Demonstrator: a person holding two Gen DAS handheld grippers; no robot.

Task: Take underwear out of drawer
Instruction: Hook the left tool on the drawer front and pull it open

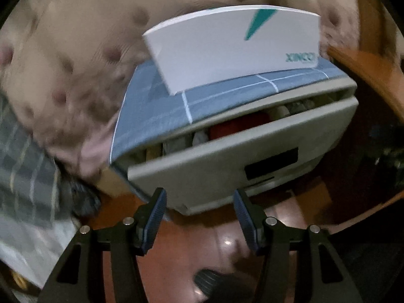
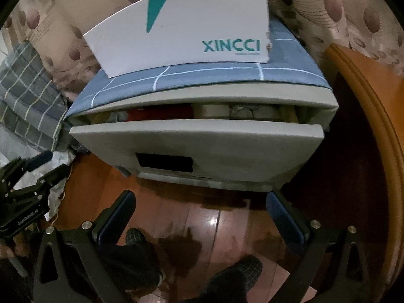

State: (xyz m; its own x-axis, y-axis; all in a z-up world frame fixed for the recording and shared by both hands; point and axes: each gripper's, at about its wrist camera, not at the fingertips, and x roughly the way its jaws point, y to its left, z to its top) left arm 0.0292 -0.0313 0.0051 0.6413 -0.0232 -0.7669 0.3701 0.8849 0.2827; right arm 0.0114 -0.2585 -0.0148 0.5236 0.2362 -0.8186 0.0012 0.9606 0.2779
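A grey drawer (image 2: pixel 197 139) of a small cabinet stands pulled partly out, with a dark handle slot (image 2: pixel 164 162); it also shows in the left wrist view (image 1: pixel 227 166). Rolled and folded underwear lies in the gap, a red piece (image 2: pixel 161 113) and pale rolls (image 2: pixel 214 109); the red piece (image 1: pixel 240 123) shows in the left wrist view too. My right gripper (image 2: pixel 202 209) is open and empty, low in front of the drawer. My left gripper (image 1: pixel 199 207) is open and empty just below the drawer front, and it appears at the left of the right wrist view (image 2: pixel 43 171).
A white XINCCI box (image 2: pixel 181 30) sits on a blue checked cloth (image 2: pixel 202 75) on the cabinet top. Floral bedding (image 1: pixel 75 50) and a plaid blanket (image 2: pixel 27 93) lie left. A wooden furniture edge (image 2: pixel 373 126) curves at right. Feet in dark slippers (image 2: pixel 227 277) stand on the wood floor.
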